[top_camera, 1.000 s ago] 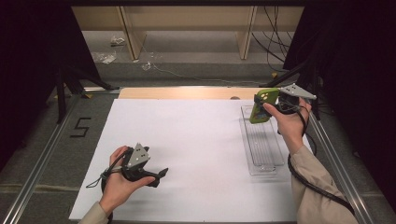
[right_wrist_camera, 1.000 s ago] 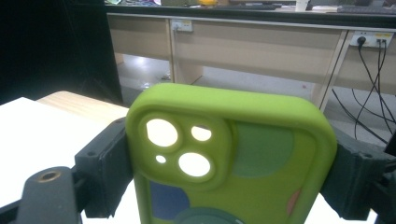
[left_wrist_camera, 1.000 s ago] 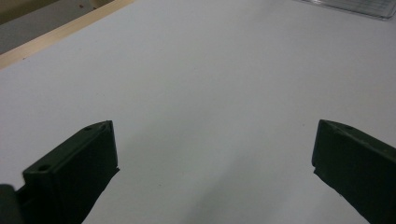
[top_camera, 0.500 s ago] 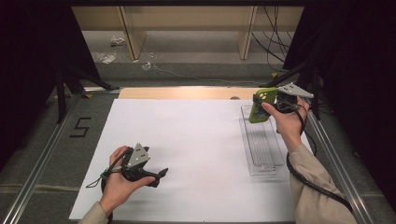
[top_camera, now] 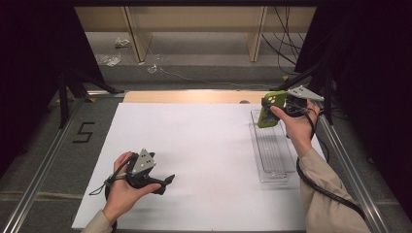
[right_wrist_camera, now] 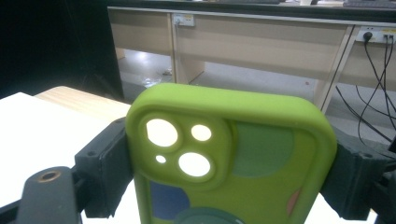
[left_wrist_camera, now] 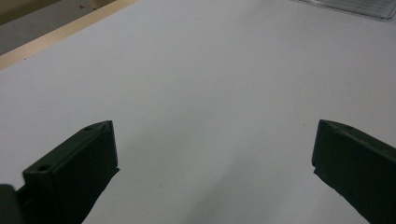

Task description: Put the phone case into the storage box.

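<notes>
A lime-green phone case (top_camera: 268, 109) with camera cut-outs hangs upright above the far end of a clear plastic tray (top_camera: 273, 154) at the right of the white sheet. My right gripper (top_camera: 270, 108) is shut on it. In the right gripper view the phone case (right_wrist_camera: 233, 154) sits between both black jaws, gripped by its two long sides. My left gripper (top_camera: 166, 182) rests low over the near left of the white sheet, held in a hand. Its jaws stand wide apart in the left gripper view, left gripper (left_wrist_camera: 215, 172), with bare sheet between them.
A white sheet (top_camera: 204, 155) covers the table, with a wooden strip (top_camera: 189, 96) at its far edge. Metal rails (top_camera: 46, 165) run along both sides. Dark curtains flank the table, and cables (top_camera: 286, 39) hang at the back right. A "5" mark (top_camera: 82, 132) lies left of the sheet.
</notes>
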Demonstrator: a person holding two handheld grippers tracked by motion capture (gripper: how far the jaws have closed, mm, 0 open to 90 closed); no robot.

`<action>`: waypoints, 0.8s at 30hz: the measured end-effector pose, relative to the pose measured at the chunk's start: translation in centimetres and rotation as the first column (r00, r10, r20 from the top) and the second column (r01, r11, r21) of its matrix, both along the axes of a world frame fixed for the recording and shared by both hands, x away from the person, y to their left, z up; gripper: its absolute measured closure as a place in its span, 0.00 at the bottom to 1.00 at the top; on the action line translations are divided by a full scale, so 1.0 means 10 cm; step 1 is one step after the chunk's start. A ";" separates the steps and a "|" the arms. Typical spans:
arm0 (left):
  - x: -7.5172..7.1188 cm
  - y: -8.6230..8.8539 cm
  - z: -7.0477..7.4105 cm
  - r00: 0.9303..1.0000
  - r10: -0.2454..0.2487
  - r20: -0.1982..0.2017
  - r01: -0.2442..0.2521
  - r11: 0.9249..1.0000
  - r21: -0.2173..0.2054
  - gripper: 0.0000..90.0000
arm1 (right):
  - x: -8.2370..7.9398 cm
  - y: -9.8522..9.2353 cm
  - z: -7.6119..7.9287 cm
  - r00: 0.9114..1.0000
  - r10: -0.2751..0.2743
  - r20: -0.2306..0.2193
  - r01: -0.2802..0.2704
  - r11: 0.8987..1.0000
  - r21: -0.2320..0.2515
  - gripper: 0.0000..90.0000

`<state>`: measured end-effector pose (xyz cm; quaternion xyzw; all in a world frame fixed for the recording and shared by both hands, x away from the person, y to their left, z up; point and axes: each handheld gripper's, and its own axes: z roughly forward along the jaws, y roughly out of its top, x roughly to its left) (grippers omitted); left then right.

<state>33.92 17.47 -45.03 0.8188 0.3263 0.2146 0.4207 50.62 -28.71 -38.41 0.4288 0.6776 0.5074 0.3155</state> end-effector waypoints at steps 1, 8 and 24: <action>0.00 0.00 0.00 1.000 0.000 0.001 0.000 1.000 -0.001 0.00 | 0.00 0.00 0.00 1.000 0.000 0.000 0.000 1.000 0.001 0.19; 0.00 -0.01 0.01 1.000 -0.003 0.004 0.003 1.000 -0.003 0.00 | 0.03 0.03 0.00 1.000 -0.001 -0.001 0.001 1.000 -0.007 0.19; -0.01 0.00 0.02 1.000 -0.005 0.007 0.005 1.000 -0.007 0.00 | 0.08 0.06 -0.01 1.000 -0.015 -0.004 0.015 1.000 -0.021 0.19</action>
